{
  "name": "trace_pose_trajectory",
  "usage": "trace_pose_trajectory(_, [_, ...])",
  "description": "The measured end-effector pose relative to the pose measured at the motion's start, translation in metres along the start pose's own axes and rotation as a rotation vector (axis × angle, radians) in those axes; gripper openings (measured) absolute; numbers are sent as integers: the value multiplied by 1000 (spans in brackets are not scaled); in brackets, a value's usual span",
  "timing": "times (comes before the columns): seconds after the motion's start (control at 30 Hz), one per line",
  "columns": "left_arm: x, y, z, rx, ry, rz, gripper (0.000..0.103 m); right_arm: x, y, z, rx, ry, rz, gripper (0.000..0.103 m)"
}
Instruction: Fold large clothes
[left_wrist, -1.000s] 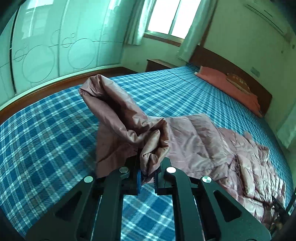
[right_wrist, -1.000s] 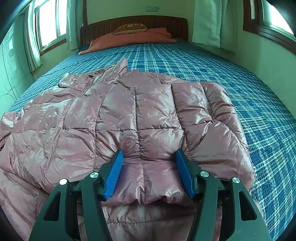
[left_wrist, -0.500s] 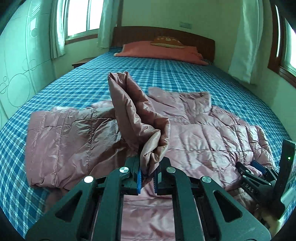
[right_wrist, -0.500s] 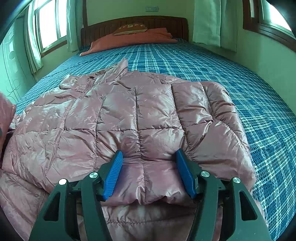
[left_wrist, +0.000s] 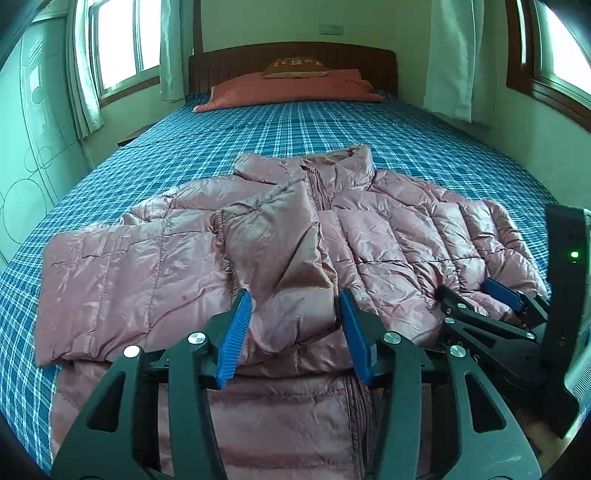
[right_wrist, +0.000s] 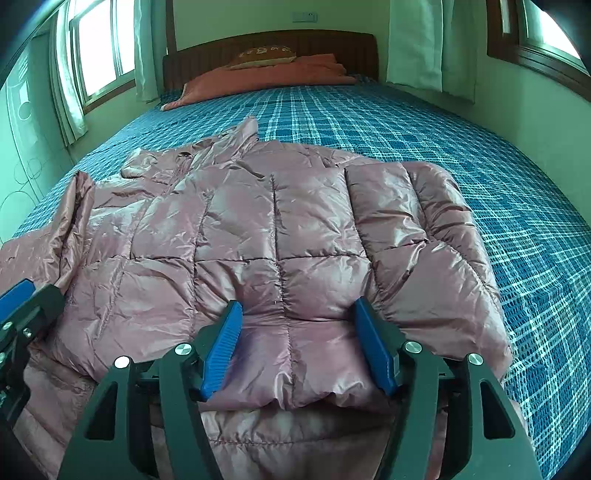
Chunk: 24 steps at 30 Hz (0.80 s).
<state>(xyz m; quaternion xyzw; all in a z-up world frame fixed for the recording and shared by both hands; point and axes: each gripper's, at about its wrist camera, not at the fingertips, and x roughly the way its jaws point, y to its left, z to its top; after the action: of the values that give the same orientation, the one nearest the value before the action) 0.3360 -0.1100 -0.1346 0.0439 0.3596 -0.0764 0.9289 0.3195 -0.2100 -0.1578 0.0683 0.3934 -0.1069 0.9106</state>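
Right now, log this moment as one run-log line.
stage: sleeves folded in | left gripper: open over left sleeve | right gripper: open over right sleeve | pink down jacket: flat on plaid bed

Jacket (left_wrist: 369, 251) on bed (left_wrist: 369, 133) (pillow (left_wrist: 295, 86) behind, at headboard (left_wrist: 229, 66)), left sleeve (left_wrist: 277, 243) atop its front.

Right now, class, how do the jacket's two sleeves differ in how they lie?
The left sleeve lies folded across the jacket front, reaching toward the zipper; the right sleeve lies along the jacket's outer edge beside the bedsheet. Both are pink, quilted, and lie flat, ungripped.
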Motion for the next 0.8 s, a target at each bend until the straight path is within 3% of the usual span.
trace_pose_trajectory(0.2, [-43, 41, -5, -55, -35, 10, 53, -19, 11, 7, 20, -9, 12, 63])
trace_pose_trajectory(0.57, [-48, 161, -18, -197, -15, 198, 53, -34, 102, 24, -29, -30, 183, 63])
trace_pose_trajectory(0.8, [-38, 202, -22, -244, 3, 248, 53, -5, 135, 21, -24, 74, 244, 63])
